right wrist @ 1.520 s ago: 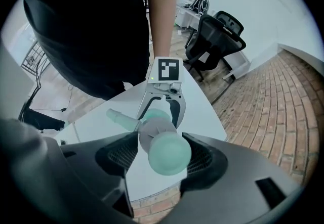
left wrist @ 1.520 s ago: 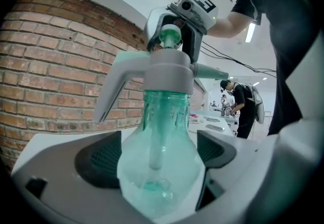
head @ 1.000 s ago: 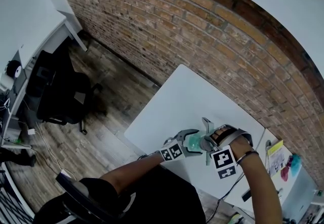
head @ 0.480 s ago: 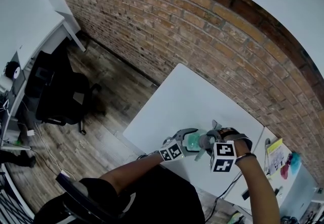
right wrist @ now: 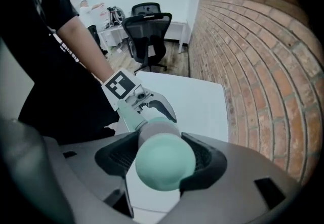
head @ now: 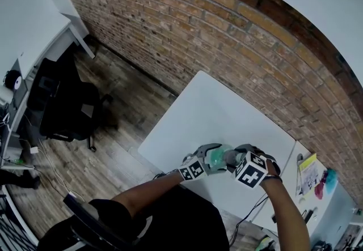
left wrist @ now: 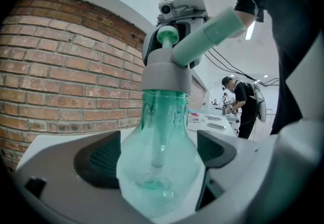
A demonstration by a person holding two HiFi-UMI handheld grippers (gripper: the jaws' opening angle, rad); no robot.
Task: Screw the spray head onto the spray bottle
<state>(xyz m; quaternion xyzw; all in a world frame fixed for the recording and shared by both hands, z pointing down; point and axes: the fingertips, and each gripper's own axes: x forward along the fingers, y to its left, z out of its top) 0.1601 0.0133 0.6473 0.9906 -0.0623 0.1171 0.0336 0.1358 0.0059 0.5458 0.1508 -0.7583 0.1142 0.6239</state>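
A translucent teal spray bottle (left wrist: 157,167) sits between the pads of my left gripper (left wrist: 158,156), which is shut on its rounded body. On the bottle's neck sits the spray head (left wrist: 164,74), a grey collar with a teal nozzle (left wrist: 212,36) pointing up and right. My right gripper (right wrist: 163,156) is shut on that spray head (right wrist: 163,162), seen end-on as a teal dome; the bottle is hidden behind it. In the head view, the left gripper (head: 211,159) and the right gripper (head: 241,160) meet over the front edge of the white table (head: 215,111).
A brick wall (head: 227,46) runs behind the table. A black office chair (head: 68,108) stands on the wooden floor to the left. A second table with papers and small items (head: 317,182) adjoins at right. A person (left wrist: 243,101) stands far off in the room.
My right gripper has rolled about the bottle's axis with the spray head in it; its marker cube has turned and risen slightly. The left gripper and bottle have stayed in place.
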